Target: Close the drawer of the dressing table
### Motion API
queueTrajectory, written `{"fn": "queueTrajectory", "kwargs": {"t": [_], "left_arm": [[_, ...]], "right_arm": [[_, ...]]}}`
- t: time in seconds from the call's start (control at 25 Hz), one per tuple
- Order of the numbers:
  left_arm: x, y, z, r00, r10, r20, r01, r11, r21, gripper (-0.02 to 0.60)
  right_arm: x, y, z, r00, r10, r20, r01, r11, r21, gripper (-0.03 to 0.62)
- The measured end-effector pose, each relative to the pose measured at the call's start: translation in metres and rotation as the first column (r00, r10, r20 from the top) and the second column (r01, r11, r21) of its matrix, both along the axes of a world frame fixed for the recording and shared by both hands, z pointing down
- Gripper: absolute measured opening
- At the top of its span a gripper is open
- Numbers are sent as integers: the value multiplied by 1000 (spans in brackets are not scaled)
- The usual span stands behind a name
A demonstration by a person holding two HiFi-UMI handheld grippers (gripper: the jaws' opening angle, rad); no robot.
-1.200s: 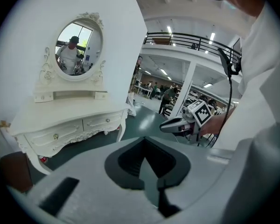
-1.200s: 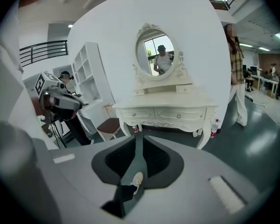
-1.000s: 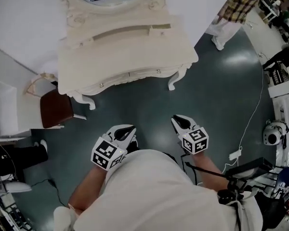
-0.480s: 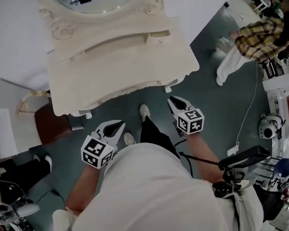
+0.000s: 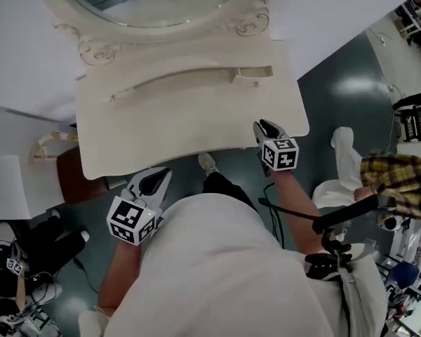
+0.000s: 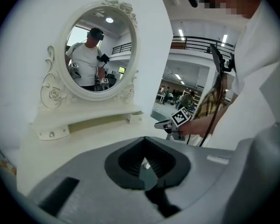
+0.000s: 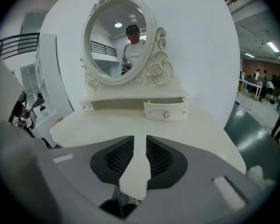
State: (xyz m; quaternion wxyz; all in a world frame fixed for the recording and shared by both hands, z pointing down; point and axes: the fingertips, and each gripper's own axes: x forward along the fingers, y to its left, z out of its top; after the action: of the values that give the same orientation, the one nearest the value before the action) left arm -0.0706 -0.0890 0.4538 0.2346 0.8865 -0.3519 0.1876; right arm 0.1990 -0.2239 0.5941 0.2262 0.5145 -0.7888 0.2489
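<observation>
Small cream drawer [image 5: 252, 74] juts forward at right end of rear shelf [image 5: 172, 81], below oval framed mirror [image 5: 154, 2], on cream wooden dressing-table bench [image 5: 168, 128].

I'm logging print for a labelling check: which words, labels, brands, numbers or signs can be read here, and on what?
No readable text anywhere.
Left gripper, its cube: square marker patterns only, no letters.
Right gripper (fingers opening, nothing between them), its cube: the same.
Dressing table, open drawer: no label or brand.
Background equipment: too small and blurred to read.

Brown chair [image 5: 71, 179], teal floor [image 5: 337, 79], plaid-shirted person [image 5: 400, 180]
</observation>
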Motion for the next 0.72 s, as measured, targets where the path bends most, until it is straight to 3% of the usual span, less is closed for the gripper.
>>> {"fn": "queueTrajectory", "kwargs": {"t": [0.32, 0.72], "left_arm": [[12, -67, -7, 997, -70, 34, 70, 998, -5, 3], [30, -104, 0, 991, -125, 47, 127, 992, -24, 3]], "right_arm": [[28, -93, 34, 999, 44, 7, -43, 998, -52, 100], [34, -146, 56, 997, 47, 66, -40, 995, -95, 121]]}}
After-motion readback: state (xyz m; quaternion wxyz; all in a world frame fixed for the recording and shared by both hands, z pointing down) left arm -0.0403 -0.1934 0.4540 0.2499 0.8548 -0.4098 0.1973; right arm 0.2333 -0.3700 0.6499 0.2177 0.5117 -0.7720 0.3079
